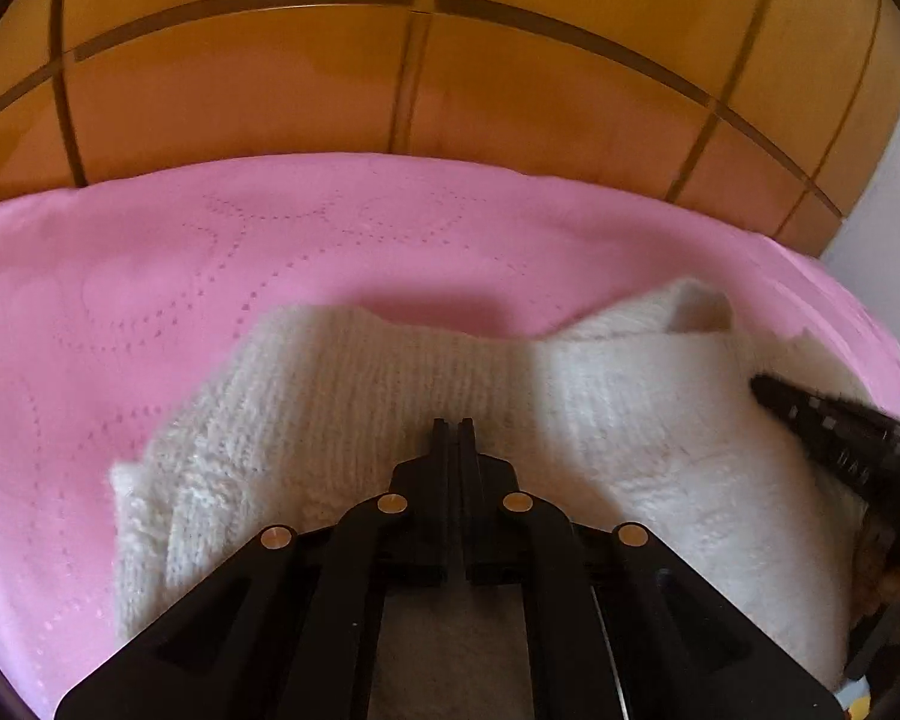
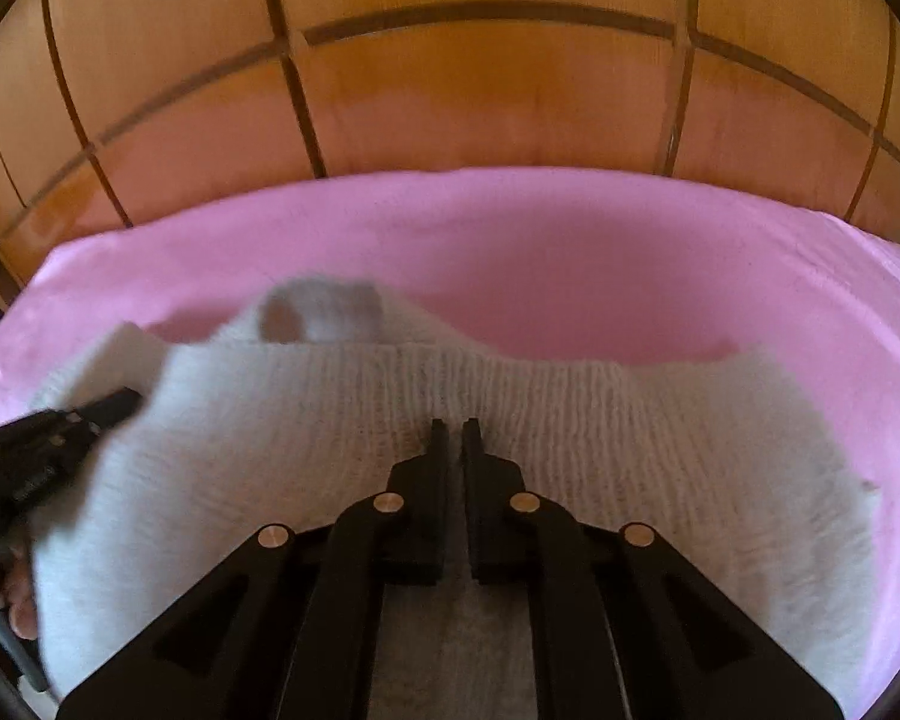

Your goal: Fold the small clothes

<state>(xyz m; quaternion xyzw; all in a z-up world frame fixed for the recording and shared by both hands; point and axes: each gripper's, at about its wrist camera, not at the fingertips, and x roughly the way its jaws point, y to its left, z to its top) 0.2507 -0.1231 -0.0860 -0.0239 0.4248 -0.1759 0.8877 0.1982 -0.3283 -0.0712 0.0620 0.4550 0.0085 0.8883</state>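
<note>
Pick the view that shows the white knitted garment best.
The right wrist view: the white knitted garment spreads across the pink sheet with its far and right edges visible. The left wrist view shows its left end and ribbing, but its right side runs behind the other gripper.

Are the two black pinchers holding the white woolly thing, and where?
Both seem shut on the white knitted garment: the left gripper and right gripper pinch its ribbed band, though the exact bite is hard to see.

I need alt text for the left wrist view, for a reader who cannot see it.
The shut left claw presses its tips on a white knit garment spread on a pink cover. The right claw touches the garment from the right edge. Behind stands a wooden panel wall.
</note>
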